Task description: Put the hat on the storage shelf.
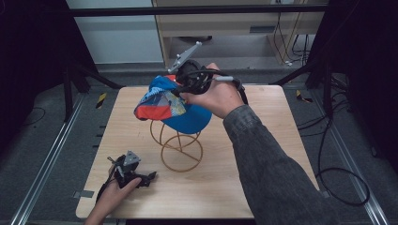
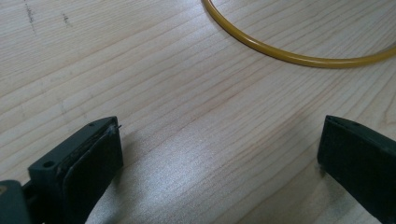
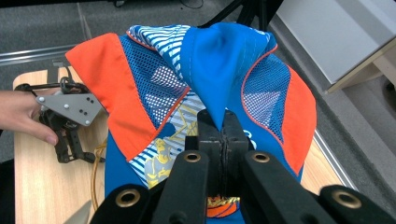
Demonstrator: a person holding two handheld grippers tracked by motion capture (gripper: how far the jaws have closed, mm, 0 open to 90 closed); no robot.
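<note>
Cap held just above its wire stand, right claw clamped on the fabric.

The right claw [image 3: 223,135] pinches a fold of the blue and orange cap [image 1: 173,105], which hangs over the top loop of the gold wire stand [image 1: 180,145]; the stand lies straight below, so the coming move looks vertical. The left claw [image 2: 219,154] rests jaws apart on the surface [image 1: 263,154], near the stand's base ring, holding nothing.

The yellow wire spiral stand [image 1: 178,145] is occupying the table's centre, the blue-and-orange mesh cap [image 1: 171,105] is overhanging it; bare light wooden tabletop [image 1: 263,154] is lying open right and near.
</note>
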